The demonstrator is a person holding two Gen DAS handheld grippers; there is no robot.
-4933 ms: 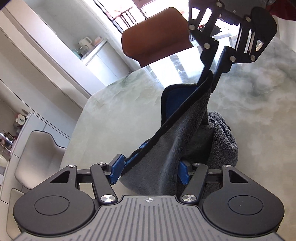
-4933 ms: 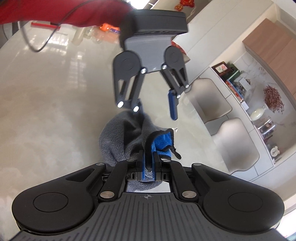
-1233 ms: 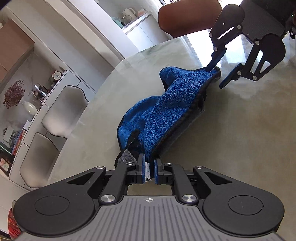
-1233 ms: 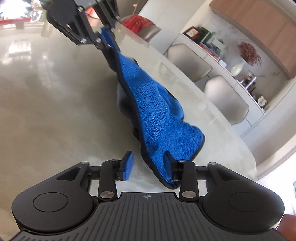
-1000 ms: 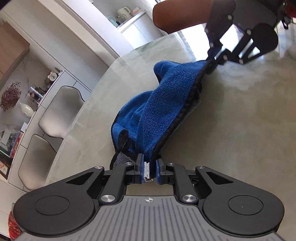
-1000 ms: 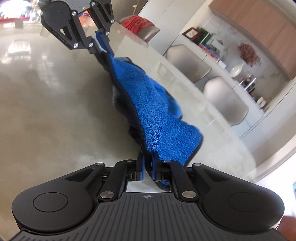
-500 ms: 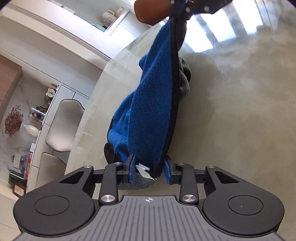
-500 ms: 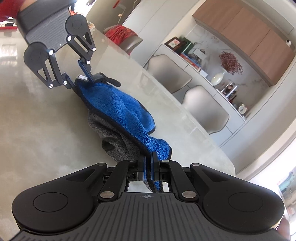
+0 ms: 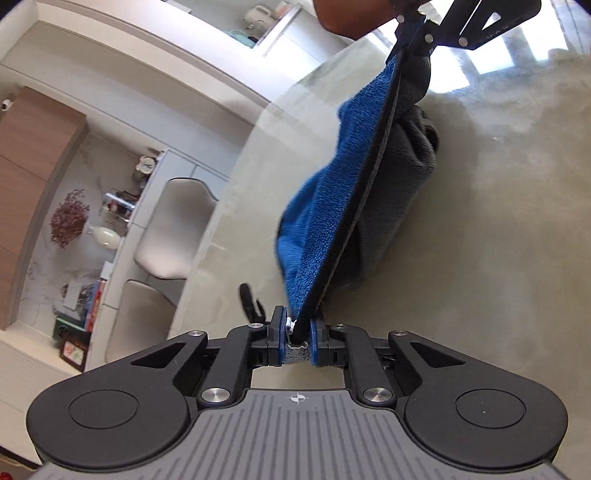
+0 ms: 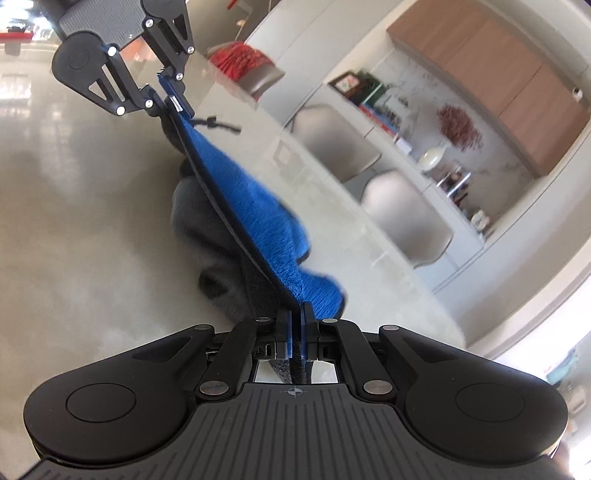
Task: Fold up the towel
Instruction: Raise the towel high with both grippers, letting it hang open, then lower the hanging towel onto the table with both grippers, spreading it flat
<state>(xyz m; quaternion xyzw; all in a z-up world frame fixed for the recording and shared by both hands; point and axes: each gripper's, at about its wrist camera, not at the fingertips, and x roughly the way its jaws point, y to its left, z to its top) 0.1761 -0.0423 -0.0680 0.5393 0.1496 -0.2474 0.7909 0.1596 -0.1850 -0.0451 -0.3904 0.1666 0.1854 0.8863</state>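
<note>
Left gripper [image 9: 298, 334] and right gripper [image 10: 294, 330], raised facing each other, clamp the towel [image 9: 325, 206] taut above the table [image 9: 498, 229]; chairs [image 10: 406, 218] beyond.

We note pale marbled table [image 9: 498, 229], glossy, window glare near far edge. Beyond rim, two white shell chairs [image 9: 173, 229] side by side against low white cabinet [image 10: 458, 206]. On cabinet top we log books [image 10: 373, 99], white vase [image 10: 430, 157] with dried red flowers [image 10: 458, 122], small clock [image 9: 146, 162]. Wood wall cupboards [image 10: 498, 70] above, over marbled backsplash. Brown chair back [image 9: 351, 14] at far table edge. Red cloth [image 10: 240, 59] heaped on further chair.
</note>
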